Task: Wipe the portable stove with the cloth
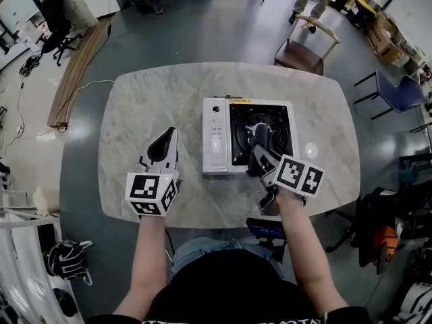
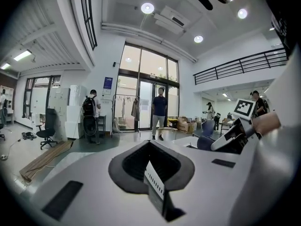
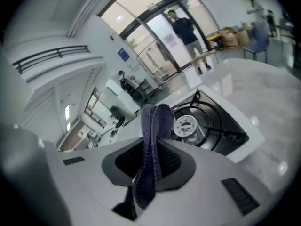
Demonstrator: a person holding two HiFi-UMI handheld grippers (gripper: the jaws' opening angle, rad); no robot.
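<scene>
Here, the right hand-held gripper [image 1: 260,156] pinches the cloth [image 3: 154,122] over the stove [image 1: 214,140].

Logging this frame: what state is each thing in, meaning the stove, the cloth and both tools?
portable stove: flat on the table, no flame showing at its burner.
cloth: bunched, pinched in the right tool, held above the burner.
right tool: shut on the cloth.
left tool: shut, nothing in it, over the table left of the portable stove.

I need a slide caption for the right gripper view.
Right claw shut on a dark cloth at the burner of the portable stove.
</scene>
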